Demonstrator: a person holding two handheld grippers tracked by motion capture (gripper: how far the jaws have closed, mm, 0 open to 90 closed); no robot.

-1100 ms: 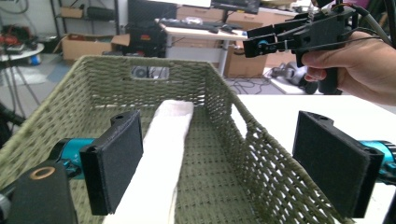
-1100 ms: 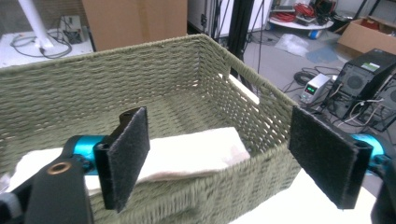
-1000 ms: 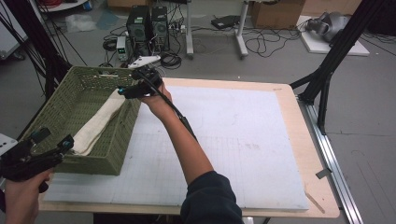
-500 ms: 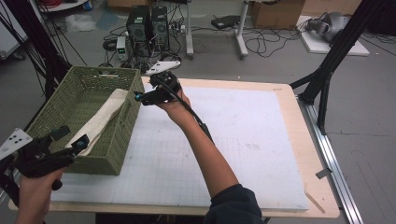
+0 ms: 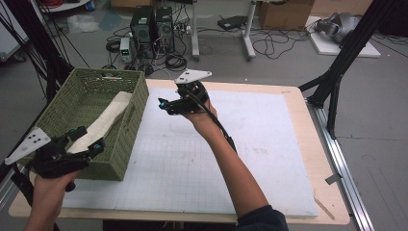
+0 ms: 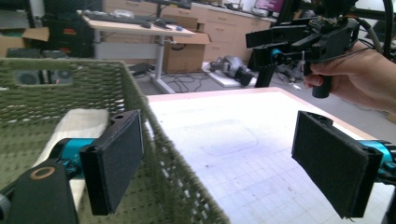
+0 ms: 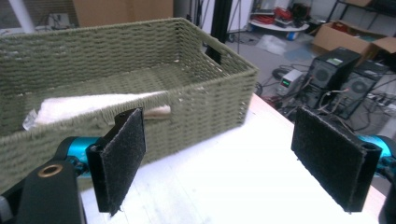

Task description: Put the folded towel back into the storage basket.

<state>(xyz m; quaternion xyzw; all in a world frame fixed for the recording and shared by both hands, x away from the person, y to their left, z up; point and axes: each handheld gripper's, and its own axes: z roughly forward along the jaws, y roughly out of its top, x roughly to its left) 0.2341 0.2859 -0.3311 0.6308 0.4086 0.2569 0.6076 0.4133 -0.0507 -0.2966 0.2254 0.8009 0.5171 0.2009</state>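
Both jaws spread wide and empty, the left gripper [image 5: 86, 144] and right gripper [image 5: 166, 103] are best kept clear of the cloth [image 5: 103, 122] lying in the woven basket [image 5: 132, 120].

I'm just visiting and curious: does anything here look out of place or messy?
Slightly. The cream cloth isn't tucked inside the green basket: one end drapes over the rim nearest the mat. Nothing looks spilled or damaged.
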